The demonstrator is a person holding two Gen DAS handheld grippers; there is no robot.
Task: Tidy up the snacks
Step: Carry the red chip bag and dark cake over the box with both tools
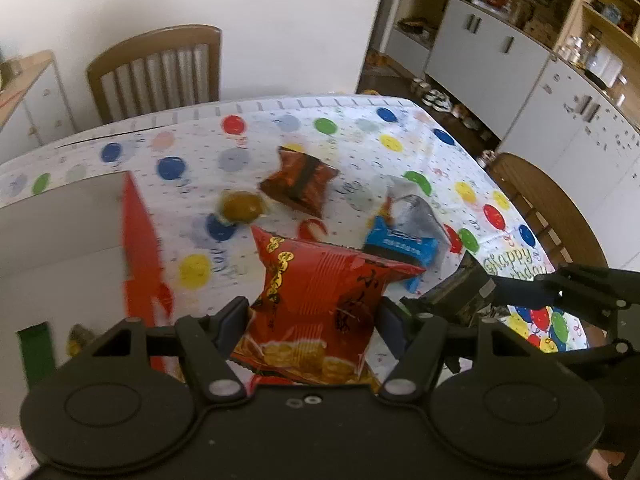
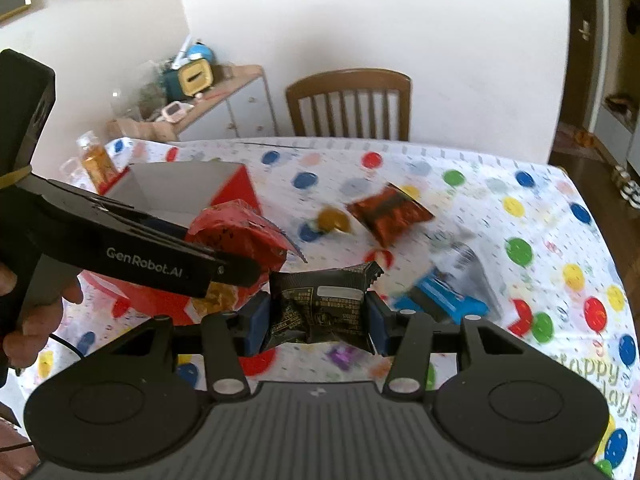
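My left gripper (image 1: 312, 320) is shut on a red snack bag (image 1: 316, 300) and holds it above the table; it also shows in the right wrist view (image 2: 236, 240), just right of the open red box (image 2: 176, 188). My right gripper (image 2: 318, 314) is shut on a black snack packet (image 2: 320, 304), held above the table beside the left gripper. On the cloth lie a dark red packet (image 2: 390, 212), a round golden snack (image 2: 334, 219) and a blue packet (image 2: 444, 300) with a clear wrapper. The box (image 1: 60, 240) sits at the left in the left wrist view.
A dotted birthday tablecloth (image 2: 520, 200) covers the table. Wooden chairs stand at the far side (image 2: 352, 104) and the right side (image 1: 548, 208). A bottle (image 2: 96, 160) stands behind the box. Kitchen cabinets (image 1: 520, 72) are at the right.
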